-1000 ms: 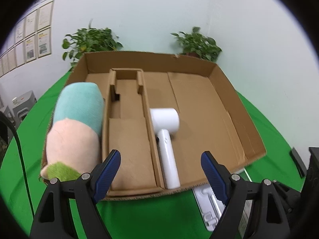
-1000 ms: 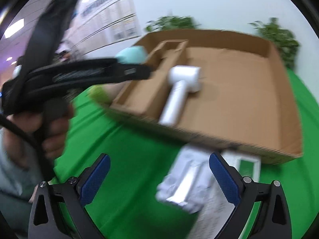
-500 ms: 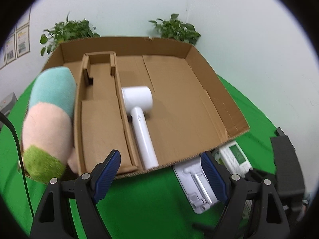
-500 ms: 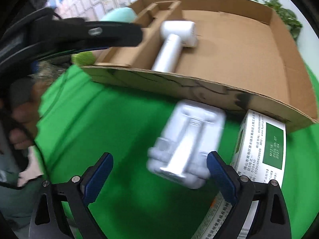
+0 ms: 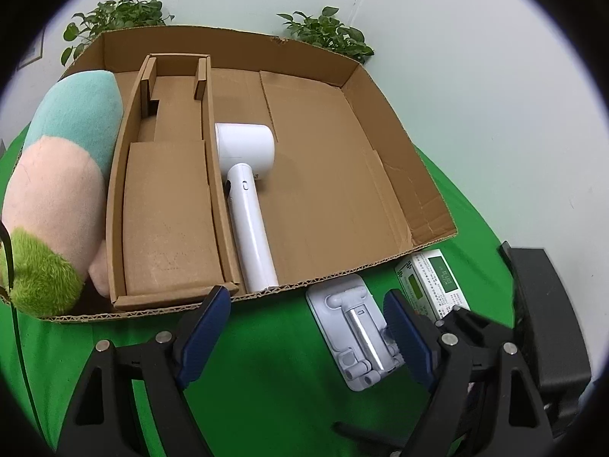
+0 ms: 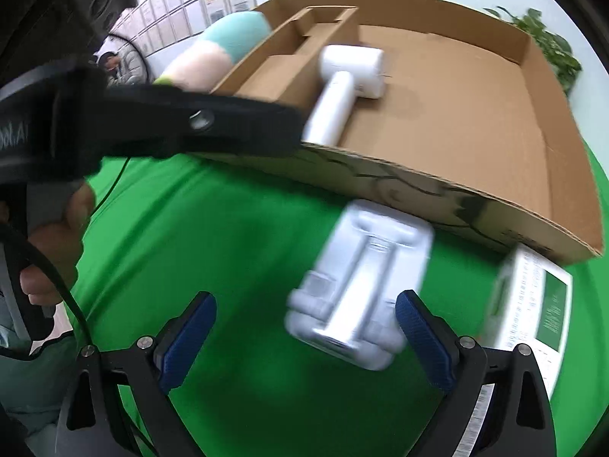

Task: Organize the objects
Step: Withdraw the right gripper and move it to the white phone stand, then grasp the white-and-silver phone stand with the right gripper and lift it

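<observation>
A shallow cardboard box (image 5: pixel 430 224) (image 6: pixel 563 224) lies on the green cloth. Inside it a white hair dryer (image 5: pixel 247 194) (image 6: pixel 342 87) rests beside a cardboard divider insert (image 5: pixel 167 205). A plush roll in teal, pink and green (image 5: pixel 57 186) (image 6: pixel 213 57) leans at the box's left side. In front of the box lie a white folding stand (image 5: pixel 357 335) (image 6: pixel 361 289) and a white-and-green carton (image 5: pixel 434 282) (image 6: pixel 540 304). My left gripper (image 5: pixel 308 335) is open over the cloth, the stand by its right finger. My right gripper (image 6: pixel 304 339) is open, the stand just ahead between its fingers, untouched.
Two potted plants (image 5: pixel 323 34) stand behind the box against the pale wall. A black object (image 5: pixel 548 316) sits at the right on the cloth. A person's hand (image 6: pixel 53 240) holds the left gripper's body, which crosses the right wrist view. Posters hang on the left wall.
Both grippers tipped downward and sank toward the cloth. The box slid up in both views, and the white stand and carton came into fuller view near the fingers.
</observation>
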`<state>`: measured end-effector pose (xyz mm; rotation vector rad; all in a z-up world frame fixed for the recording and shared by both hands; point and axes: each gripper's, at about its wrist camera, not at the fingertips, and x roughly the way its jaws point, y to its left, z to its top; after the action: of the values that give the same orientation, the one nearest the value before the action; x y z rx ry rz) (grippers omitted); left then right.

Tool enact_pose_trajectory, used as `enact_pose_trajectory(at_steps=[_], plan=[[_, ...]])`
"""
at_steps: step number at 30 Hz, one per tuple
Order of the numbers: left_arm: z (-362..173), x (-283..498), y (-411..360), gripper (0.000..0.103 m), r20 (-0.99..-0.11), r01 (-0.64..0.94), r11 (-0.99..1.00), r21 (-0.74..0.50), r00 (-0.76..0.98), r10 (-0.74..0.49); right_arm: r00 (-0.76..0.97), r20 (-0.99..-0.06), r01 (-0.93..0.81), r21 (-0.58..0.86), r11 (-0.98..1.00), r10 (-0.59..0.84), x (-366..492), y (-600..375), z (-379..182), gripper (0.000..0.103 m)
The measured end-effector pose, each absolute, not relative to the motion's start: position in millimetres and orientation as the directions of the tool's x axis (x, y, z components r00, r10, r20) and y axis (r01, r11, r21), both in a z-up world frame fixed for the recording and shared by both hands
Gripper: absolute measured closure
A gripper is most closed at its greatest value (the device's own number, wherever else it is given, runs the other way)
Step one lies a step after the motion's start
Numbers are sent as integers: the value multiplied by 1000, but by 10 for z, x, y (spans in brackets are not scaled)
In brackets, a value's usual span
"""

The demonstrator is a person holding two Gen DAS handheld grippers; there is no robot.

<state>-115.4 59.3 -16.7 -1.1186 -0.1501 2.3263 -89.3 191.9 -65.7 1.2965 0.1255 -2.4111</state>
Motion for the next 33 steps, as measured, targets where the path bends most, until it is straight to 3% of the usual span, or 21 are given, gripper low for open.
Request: enact_pose_trajectory(at_steps=[12,15,18,29,33], plan=[[-230,-1115,418,22,-678,-406,-825,-394,-477,559,-509,-850,254,0,-967,-133,-1024,2050,-842,11],[-250,-1102,415,22,-668,-414,-809,-416,-465,581,-512,-848,252,5,-968,-138,-1028,2064,-825,16],[-294,-1128,423,22,-675,-398,-811,-429,-455,581,-525,-838,265,2,-964,-146,-1016,2072,-790,30],[-502,-1195,399,22,-667,-363,-761,-537,-370,647,-527,-830,293,21,-956,-180,-898,2096,-718,35],[-596,-1232,429,22,-660,-341,-736,-585,-326,676,-507,-828,298,94,-950,-241,-919,2102,-664,35]])
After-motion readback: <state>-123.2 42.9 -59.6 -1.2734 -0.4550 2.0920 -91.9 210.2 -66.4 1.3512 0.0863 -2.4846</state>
